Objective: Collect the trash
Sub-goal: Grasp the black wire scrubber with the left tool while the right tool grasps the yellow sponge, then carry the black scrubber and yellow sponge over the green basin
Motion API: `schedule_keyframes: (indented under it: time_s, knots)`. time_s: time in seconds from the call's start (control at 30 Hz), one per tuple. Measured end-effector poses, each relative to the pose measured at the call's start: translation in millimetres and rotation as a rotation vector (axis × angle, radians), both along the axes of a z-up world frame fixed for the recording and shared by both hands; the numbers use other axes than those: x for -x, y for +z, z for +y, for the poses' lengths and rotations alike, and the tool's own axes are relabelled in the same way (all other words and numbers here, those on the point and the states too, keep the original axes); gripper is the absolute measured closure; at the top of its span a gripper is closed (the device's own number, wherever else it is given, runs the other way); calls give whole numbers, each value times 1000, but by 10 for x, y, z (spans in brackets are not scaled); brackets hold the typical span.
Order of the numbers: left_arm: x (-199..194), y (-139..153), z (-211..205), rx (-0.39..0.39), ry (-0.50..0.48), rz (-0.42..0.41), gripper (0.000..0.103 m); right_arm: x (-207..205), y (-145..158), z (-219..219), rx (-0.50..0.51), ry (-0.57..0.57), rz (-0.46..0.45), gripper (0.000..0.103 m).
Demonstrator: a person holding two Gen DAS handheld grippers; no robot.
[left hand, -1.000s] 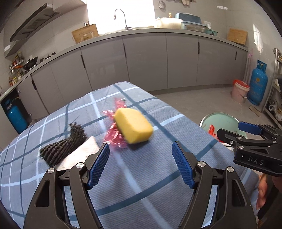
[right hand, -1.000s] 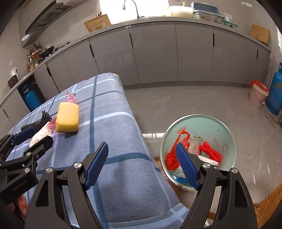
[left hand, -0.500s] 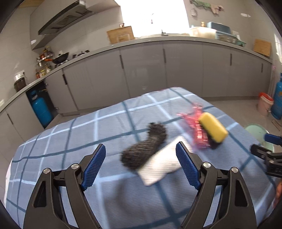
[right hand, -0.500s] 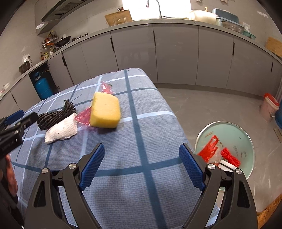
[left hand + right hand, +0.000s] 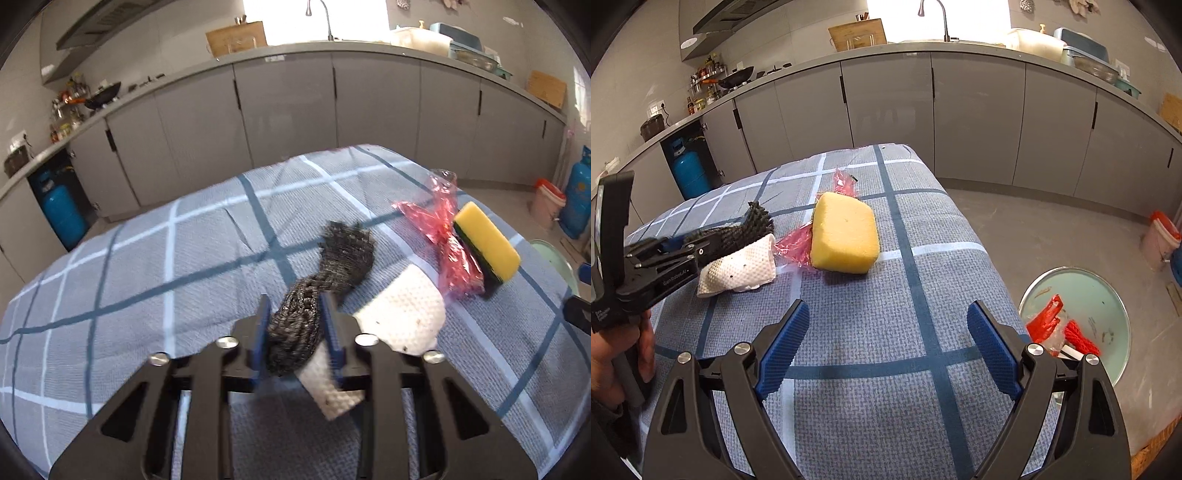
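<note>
— Half a second back the left gripper hung wide open above the cloth; it has since come down and its blue pads are pinched on the near end of the black mesh netting sleeve.

— And the white paper towel wad?

— Lying on the blue checked tablecloth right under the netting, touching it. Its near corner looks caught beside the right pad, though I cannot tell whether it is truly gripped.

— The right gripper?

— Spread open over the near edge of the table, nothing between its pads, well apart from the trash.

— What else is on the cloth?

— To the right of the towel, a crumpled pink plastic wrapper, and the yellow sponge with a dark scouring layer resting partly on it.

— And the bin?

— The pale green round bucket stands on the floor, right of the table, with red netting scraps inside.
</note>
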State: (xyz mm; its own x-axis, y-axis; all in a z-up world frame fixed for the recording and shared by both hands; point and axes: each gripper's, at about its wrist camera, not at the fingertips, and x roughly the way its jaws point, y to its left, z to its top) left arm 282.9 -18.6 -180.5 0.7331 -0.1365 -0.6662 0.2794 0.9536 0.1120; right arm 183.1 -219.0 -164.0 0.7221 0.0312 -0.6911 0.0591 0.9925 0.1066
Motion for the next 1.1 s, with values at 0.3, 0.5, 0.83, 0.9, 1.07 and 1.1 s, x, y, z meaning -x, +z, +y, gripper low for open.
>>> schedule_keyframes:
  time_s: [0.3,0.5,0.83,0.9,1.07,1.1]
  knots:
    - [388,340,306,60,72,-94,89,-460,48,149,7,44,-23,17]
    - [632,382,426,59,107,-99,89,-793,-136,134,-59,52,38,18]
    - [845,239,471,66,124,-38,89,-422,-184,211,-77,135,84,52]
    - [884,251,462,63,126,-43,89,-292,-185,210,-84,132,85,52]
    - [1017,322,401,50,120,-71,89,21,-179,190,-78,113,77,52]
    - [1032,325,381,51,115,-69,89,79,-157,184,-77,108,70,52]
